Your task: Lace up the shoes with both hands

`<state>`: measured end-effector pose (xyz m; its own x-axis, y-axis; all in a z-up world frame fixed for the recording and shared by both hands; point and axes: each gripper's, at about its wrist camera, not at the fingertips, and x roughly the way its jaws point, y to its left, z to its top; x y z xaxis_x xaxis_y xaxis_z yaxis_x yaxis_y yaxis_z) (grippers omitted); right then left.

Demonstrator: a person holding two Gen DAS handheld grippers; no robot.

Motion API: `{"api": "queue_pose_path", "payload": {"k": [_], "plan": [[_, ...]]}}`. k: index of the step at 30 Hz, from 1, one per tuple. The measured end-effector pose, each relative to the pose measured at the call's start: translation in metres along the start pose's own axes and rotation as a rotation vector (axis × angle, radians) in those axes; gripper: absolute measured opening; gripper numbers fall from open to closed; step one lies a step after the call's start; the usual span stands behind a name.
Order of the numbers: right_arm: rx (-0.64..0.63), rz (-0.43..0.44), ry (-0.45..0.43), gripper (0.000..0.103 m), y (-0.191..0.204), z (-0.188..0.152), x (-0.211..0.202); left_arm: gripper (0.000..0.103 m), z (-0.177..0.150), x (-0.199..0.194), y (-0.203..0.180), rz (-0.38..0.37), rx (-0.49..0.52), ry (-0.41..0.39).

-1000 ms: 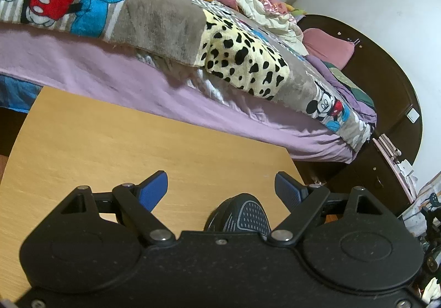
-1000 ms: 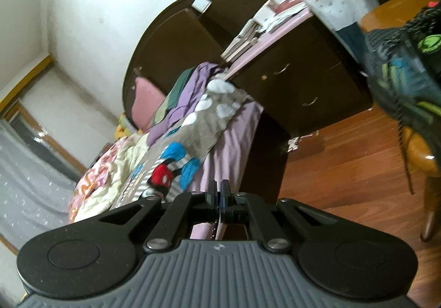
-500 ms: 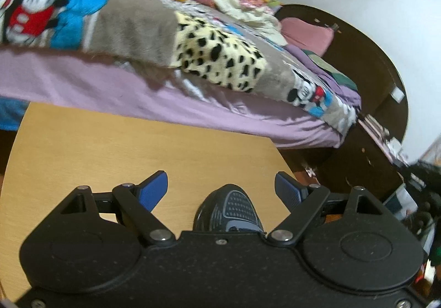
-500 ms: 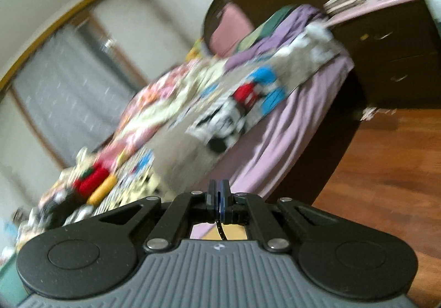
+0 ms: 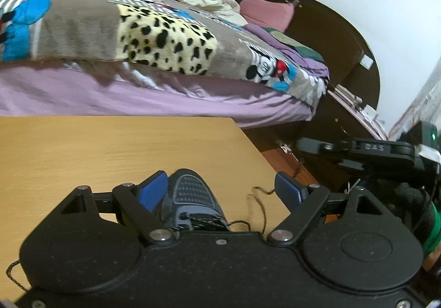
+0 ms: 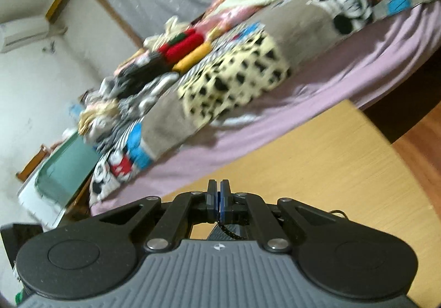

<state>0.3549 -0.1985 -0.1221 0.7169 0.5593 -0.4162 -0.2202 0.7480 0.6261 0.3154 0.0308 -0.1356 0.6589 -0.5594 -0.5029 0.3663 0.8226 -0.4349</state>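
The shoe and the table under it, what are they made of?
The shoe looks like grey woven mesh with a matte finish: its toe shows a grid of tiny dots. Its lace seems a braided black cord with pale flecks. The table looks like light wood or wood-look laminate, smooth and matte, with faint grain lines; which one cannot be told.

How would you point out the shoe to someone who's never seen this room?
Find the wooden table beside the bed. Near its right edge sits a grey-blue shoe with a mesh toe and black laces, the only footwear there.
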Motion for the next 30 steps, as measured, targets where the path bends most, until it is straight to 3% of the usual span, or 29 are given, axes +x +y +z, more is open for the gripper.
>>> {"api": "queue_pose_path", "payload": {"k": [12, 15, 20, 24, 27, 30], "plan": [[-0.044, 0.116, 0.149, 0.004, 0.021, -0.019, 0.02, 0.082, -0.007, 0.011, -0.022, -0.052, 0.072, 0.038], [-0.068, 0.139, 0.173, 0.005, 0.027, -0.023, 0.022, 0.073, -0.008, 0.013, -0.026, -0.067, 0.088, 0.044], [-0.105, 0.158, 0.182, 0.006, 0.035, -0.026, 0.023, 0.035, -0.008, 0.015, -0.028, -0.074, 0.096, 0.052], [-0.107, 0.167, 0.183, 0.006, 0.038, -0.027, 0.023, 0.03, -0.009, 0.017, -0.029, -0.076, 0.099, 0.052], [-0.107, 0.19, 0.182, 0.006, 0.04, -0.028, 0.023, 0.01, -0.009, 0.016, -0.031, -0.067, 0.122, 0.043], [-0.096, 0.221, 0.176, 0.008, 0.04, -0.027, 0.021, 0.004, -0.008, 0.013, -0.032, -0.052, 0.165, 0.019]]}}
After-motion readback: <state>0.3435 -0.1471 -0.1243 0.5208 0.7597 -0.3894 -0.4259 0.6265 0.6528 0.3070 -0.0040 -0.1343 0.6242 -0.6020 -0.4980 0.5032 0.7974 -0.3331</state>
